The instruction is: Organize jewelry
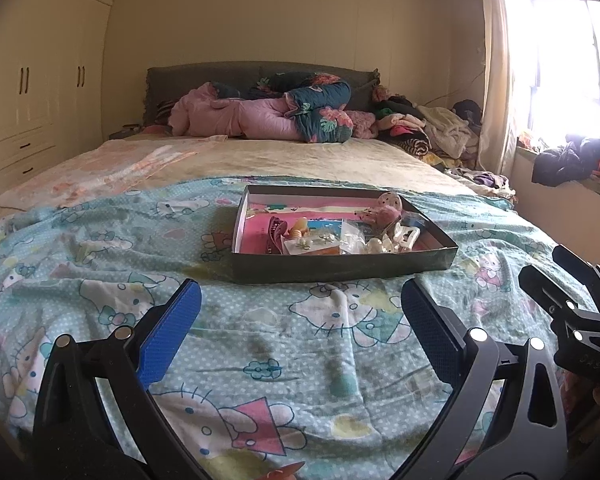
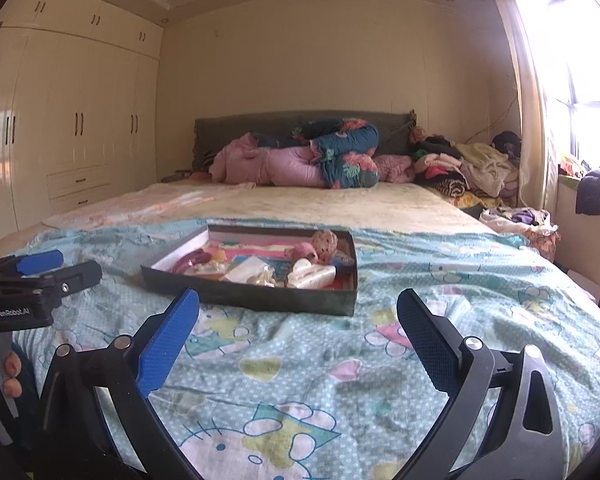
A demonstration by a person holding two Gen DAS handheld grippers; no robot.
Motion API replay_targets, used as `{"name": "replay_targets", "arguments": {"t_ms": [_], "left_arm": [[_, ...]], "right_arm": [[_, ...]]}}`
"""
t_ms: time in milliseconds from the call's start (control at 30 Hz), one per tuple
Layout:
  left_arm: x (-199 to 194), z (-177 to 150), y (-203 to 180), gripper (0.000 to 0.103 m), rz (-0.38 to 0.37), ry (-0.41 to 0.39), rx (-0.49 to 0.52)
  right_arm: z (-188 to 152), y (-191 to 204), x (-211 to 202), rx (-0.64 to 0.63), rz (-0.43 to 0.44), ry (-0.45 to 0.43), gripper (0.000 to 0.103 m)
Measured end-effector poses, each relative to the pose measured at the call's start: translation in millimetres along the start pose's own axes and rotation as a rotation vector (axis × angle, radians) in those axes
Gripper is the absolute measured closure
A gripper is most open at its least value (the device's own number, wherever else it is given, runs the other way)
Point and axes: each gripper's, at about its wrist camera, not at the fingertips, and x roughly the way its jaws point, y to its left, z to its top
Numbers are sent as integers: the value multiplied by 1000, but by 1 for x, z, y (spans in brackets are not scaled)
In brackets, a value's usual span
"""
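The left gripper (image 1: pixel 300 312) is held low over the cartoon-print bedspread (image 1: pixel 260 360), its two blue-padded fingers (image 1: pixel 168 336) spread wide apart with nothing between them. Directly ahead of it, a little beyond the fingertips, a shallow dark tray (image 1: pixel 340 266) is set flat on the bedspread. Inside the tray a jumble of jewelry and hair accessories (image 1: pixel 340 236) is seen: a dark red curved piece toward the left, small clear packets in the middle, white clips toward the right, and a pink fluffy item with a spotted round piece at the far right corner. The individual pieces are too small to be told apart further.

The right gripper (image 2: pixel 298 314) is likewise held just above the bedspread (image 2: pixel 300 380), with its fingers (image 2: pixel 168 340) spread wide and nothing gripped. From it the tray (image 2: pixel 260 296) is seen ahead and slightly to the left, its near wall close beyond the left fingertip, and the accessories (image 2: pixel 268 268) are seen piled inside. The left gripper (image 2: pixel 48 270) is seen at the far left of this view, beside the tray and apart from it.

Beyond the tray, a cream blanket (image 1: pixel 300 156) is spread over the bed, and rolled pink and floral quilts (image 1: pixel 284 116) are heaped against the grey headboard (image 1: pixel 204 76). A pile of clothes (image 1: pixel 428 128) is stacked to the right, near the bright window (image 1: pixel 572 60), and cream wardrobes (image 1: pixel 40 88) are ranged along the left.
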Motion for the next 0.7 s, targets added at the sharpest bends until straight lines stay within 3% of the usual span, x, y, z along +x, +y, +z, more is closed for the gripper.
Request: {"name": "replay_targets", "arguments": {"t_ms": [700], "left_arm": [[2, -1, 1, 11, 14, 7, 0]], "right_arm": [[-2, 3, -1, 4, 7, -3, 6]]}}
